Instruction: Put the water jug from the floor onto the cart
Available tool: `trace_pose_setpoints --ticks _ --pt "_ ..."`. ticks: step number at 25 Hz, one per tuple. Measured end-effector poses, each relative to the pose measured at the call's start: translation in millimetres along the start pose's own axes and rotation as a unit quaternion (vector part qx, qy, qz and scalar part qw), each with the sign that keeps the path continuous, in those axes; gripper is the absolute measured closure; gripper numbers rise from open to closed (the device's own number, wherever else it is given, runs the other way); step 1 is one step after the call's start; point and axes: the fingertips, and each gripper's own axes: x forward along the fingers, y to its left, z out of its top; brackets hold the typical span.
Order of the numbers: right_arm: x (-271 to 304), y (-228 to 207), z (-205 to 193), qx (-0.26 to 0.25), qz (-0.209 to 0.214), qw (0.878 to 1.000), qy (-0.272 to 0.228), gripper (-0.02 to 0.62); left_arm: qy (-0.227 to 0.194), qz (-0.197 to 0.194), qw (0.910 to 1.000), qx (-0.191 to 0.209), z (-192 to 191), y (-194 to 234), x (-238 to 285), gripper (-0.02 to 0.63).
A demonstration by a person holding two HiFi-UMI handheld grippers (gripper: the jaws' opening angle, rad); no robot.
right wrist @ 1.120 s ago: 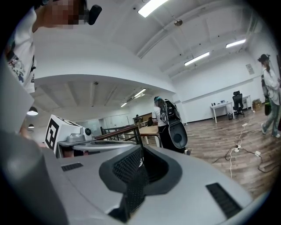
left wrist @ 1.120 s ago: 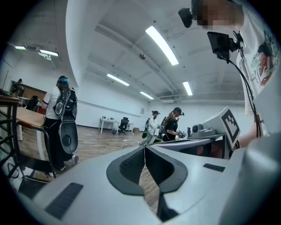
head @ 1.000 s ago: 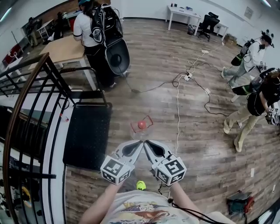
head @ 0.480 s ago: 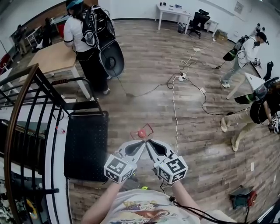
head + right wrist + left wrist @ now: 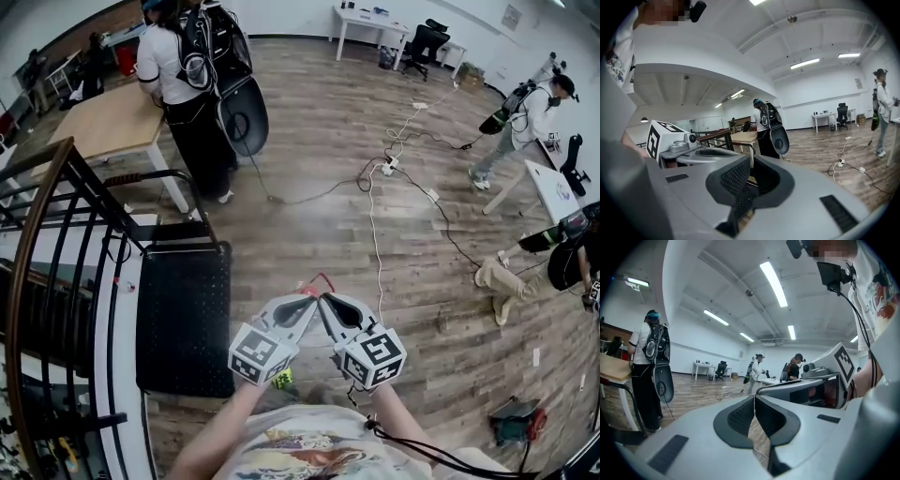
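We hold the left gripper point(image 5: 754, 399) with its jaws closed tip to tip, and only the floor point(image 5: 698, 392) shows through the gap below the tips. The right gripper point(image 5: 752, 161) is likewise closed on nothing. In the head view the two lie side by side, noses almost meeting, pointing to 12 o'clock. Just past those noses, at 12 o'clock, we see a thin red loop and a red spot, which we take for the handle and cap of the water jug point(image 5: 323, 279) (its body is hidden under the grippers, so we cannot tell how it sits). Neither gripper view shows it. The cart point(image 5: 183, 319), a low black deck with a push bar at its far end, stands at 9 o'clock, near but apart, with no jug on it. We judge the task barely begun: the jug is not grasped, and the grasp, the lift and the carry across to the cart are all left.
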Motion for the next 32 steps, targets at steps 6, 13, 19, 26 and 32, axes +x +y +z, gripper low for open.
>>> trace_pose_setpoints --ticks 6,13,19,26,32 --pt "23 -8 -6 -0.001 0.0 1.0 0.012 0.565 0.004 0.0 1.0 -0.006 -9 23 7 0.592" --pt "38 -28 -18 -0.004 0.007 0.999 0.032 0.563 0.011 0.007 0.9998 -0.014 -22 37 27 0.592" --pt "53 -62 -36 -0.003 0.019 0.999 0.05 0.563 0.033 0.017 0.9991 -0.019 -43 48 59 0.592" --pt "67 -136 -72 0.017 0.033 0.997 0.066 0.563 0.056 0.021 0.9979 -0.025 -80 60 131 0.592" --pt "91 -190 -101 0.035 0.037 0.995 0.085 0.561 0.073 0.037 0.9963 -0.026 -109 85 184 0.589"
